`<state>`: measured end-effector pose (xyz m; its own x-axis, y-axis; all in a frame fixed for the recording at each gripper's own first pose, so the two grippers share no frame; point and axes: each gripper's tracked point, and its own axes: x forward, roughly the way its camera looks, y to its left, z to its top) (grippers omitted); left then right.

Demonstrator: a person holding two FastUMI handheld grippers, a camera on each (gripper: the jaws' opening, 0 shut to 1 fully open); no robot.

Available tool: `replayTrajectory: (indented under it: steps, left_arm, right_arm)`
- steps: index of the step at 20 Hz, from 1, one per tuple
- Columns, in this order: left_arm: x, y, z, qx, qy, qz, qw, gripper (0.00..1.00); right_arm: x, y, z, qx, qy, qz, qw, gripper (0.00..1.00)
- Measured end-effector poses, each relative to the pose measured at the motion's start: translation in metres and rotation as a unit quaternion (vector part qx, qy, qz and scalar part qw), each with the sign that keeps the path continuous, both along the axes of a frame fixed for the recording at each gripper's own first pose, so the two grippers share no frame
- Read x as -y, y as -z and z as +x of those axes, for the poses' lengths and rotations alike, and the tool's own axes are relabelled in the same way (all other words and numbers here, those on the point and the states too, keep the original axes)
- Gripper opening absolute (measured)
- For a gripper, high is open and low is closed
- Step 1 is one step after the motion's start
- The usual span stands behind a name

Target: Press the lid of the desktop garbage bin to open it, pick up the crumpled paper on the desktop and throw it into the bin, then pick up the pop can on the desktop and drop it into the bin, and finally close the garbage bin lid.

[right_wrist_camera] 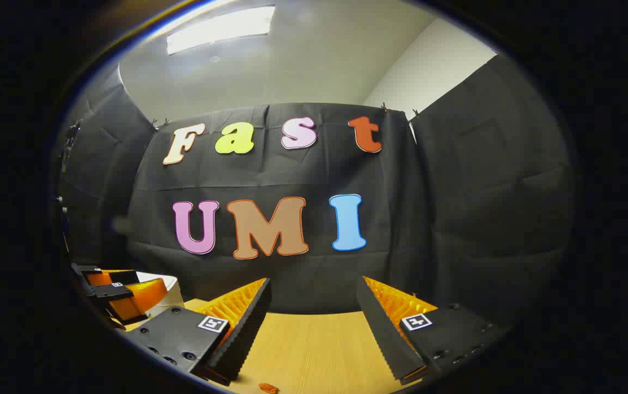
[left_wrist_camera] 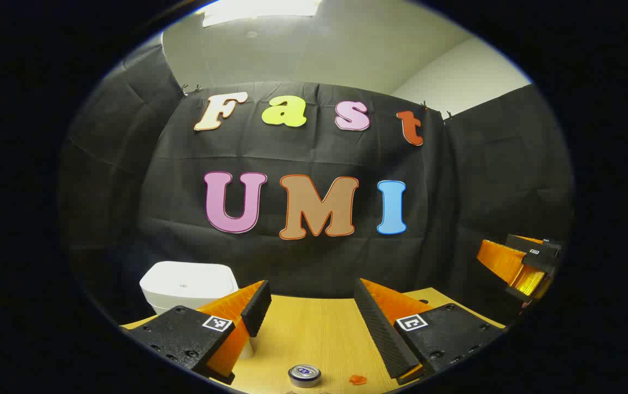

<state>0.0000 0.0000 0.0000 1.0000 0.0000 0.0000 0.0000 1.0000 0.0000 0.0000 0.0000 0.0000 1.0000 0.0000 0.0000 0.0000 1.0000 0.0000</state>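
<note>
One pop can point(left_wrist_camera: 304, 375) — below left gripper point(left_wrist_camera: 308, 306)

Right tongs point(right_wrist_camera: 311, 323) spread wide above the wooden tabletop point(right_wrist_camera: 314, 350); left tongs point(right_wrist_camera: 122, 298) beside the white garbage bin point(right_wrist_camera: 170, 290), far left of them.

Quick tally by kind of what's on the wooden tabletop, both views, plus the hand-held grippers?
White desktop garbage bin, lid shut: 1
Pop can, top seen from above: 1
Small orange scrap on the wood: 1
Hand-held grippers: 2, the left hand-held gripper and the right hand-held gripper, both with jaws apart and holding nothing
Total: 5
</note>
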Motion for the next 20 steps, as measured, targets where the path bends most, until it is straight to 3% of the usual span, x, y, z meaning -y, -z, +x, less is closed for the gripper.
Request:
replayTrajectory:
  steps: [12, 20]
  left_arm:
    - [0.017, -0.006, 0.022, 0.018, 0.033, -0.003, 0.999, 0.93]
    - [0.004, -0.006, 0.023, 0.021, 0.013, 0.0, 1.0, 0.92]
  right_arm:
    - [0.012, -0.008, 0.002, 0.014, 0.03, -0.004, 0.999, 0.98]
    - [0.009, 0.003, 0.009, -0.003, 0.027, 0.004, 1.0, 0.99]
